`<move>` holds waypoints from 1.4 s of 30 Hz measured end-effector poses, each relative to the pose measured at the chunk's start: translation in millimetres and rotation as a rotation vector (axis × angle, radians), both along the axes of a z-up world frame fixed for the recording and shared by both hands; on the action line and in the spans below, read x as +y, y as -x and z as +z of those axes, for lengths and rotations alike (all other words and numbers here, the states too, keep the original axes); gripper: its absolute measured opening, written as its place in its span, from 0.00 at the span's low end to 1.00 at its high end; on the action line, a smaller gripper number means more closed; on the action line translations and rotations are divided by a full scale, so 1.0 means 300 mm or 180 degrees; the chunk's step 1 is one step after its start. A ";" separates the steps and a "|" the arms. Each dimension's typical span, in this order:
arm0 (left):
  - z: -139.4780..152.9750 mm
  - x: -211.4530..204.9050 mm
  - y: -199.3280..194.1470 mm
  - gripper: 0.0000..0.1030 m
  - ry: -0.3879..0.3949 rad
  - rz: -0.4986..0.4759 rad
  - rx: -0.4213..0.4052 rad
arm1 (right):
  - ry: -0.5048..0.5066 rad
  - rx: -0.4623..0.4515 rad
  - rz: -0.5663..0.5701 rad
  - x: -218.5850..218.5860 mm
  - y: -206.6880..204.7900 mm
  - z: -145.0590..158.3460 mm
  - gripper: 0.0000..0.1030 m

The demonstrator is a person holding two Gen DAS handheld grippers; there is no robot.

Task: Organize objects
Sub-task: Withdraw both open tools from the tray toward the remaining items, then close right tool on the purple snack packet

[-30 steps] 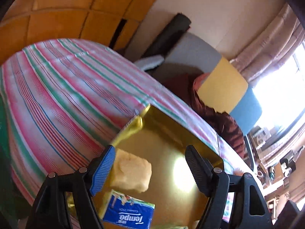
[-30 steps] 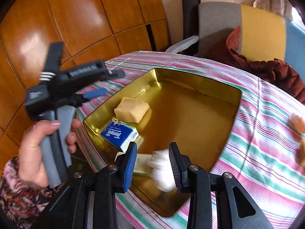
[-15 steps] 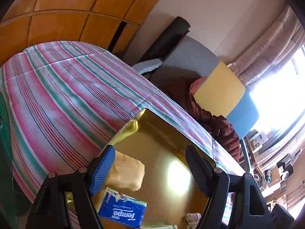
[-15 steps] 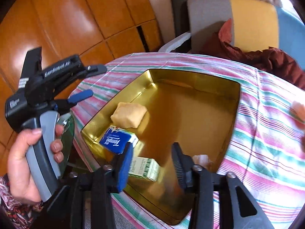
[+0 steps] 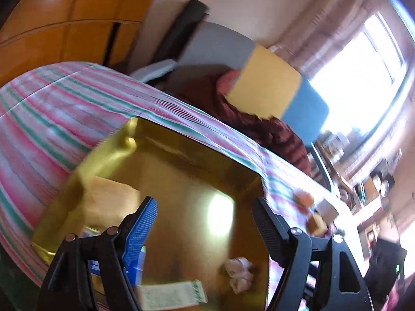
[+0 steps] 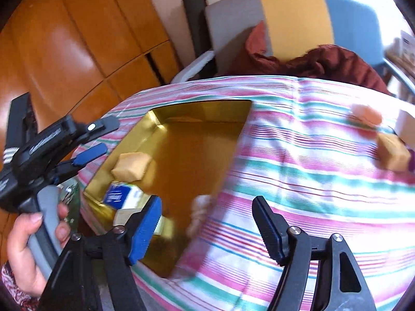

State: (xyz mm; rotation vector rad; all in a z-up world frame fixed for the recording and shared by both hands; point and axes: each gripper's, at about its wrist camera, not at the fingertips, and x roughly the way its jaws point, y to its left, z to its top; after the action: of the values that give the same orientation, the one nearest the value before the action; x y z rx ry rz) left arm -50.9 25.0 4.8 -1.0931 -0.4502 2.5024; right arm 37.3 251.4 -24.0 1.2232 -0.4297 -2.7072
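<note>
Beside gold tray point(image 6: 199, 108), 3 items point(image 6: 393, 151) on striped cloth point(image 6: 298, 176), unobstructed.

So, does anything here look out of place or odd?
Nothing damaged or spilled. A few small items lie loose on the striped cloth, outside the gold tray. Inside the tray a crumpled white wad lies apart from the packets. Both grippers, left and right, are empty.
</note>
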 end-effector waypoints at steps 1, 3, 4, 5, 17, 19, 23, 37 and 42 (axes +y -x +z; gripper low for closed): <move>0.000 0.031 -0.015 0.75 0.0033 -0.0103 0.0024 | 0.0007 -0.0029 -0.0069 0.028 -0.006 -0.009 0.73; 0.004 0.091 -0.045 0.75 0.0127 -0.0303 0.0088 | 0.0050 -0.0093 -0.0173 0.082 -0.019 -0.029 0.74; 0.007 0.124 -0.064 0.75 0.0182 -0.0399 0.0130 | 0.0073 -0.0130 -0.0228 0.111 -0.026 -0.041 0.74; 0.009 0.149 -0.080 0.75 0.0222 -0.0484 0.0164 | 0.0082 -0.0163 -0.0277 0.136 -0.034 -0.052 0.75; 0.013 0.389 -0.255 0.75 0.0210 -0.1391 0.0244 | -0.0092 -0.0459 -0.0822 0.457 -0.151 -0.125 0.76; 0.008 0.422 -0.284 0.75 0.0243 -0.1518 0.0257 | -0.0144 -0.0490 -0.1008 0.536 -0.173 -0.119 0.76; -0.007 0.466 -0.327 0.75 0.0214 -0.1712 0.0245 | -0.0312 -0.0564 -0.1368 0.700 -0.214 -0.099 0.76; -0.070 0.551 -0.419 0.75 0.0299 -0.2043 0.0169 | -0.0817 -0.0993 -0.2327 1.249 -0.312 -0.083 0.78; -0.092 0.580 -0.437 0.75 0.0345 -0.2137 0.0128 | -0.0610 -0.1049 -0.2471 1.328 -0.344 -0.149 0.75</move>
State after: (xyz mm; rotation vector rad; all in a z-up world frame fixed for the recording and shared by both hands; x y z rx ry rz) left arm 80.2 199.1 -22.7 -1.0155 0.0692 1.9588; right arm 140.6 649.9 -68.6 1.8908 -0.8537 -3.2147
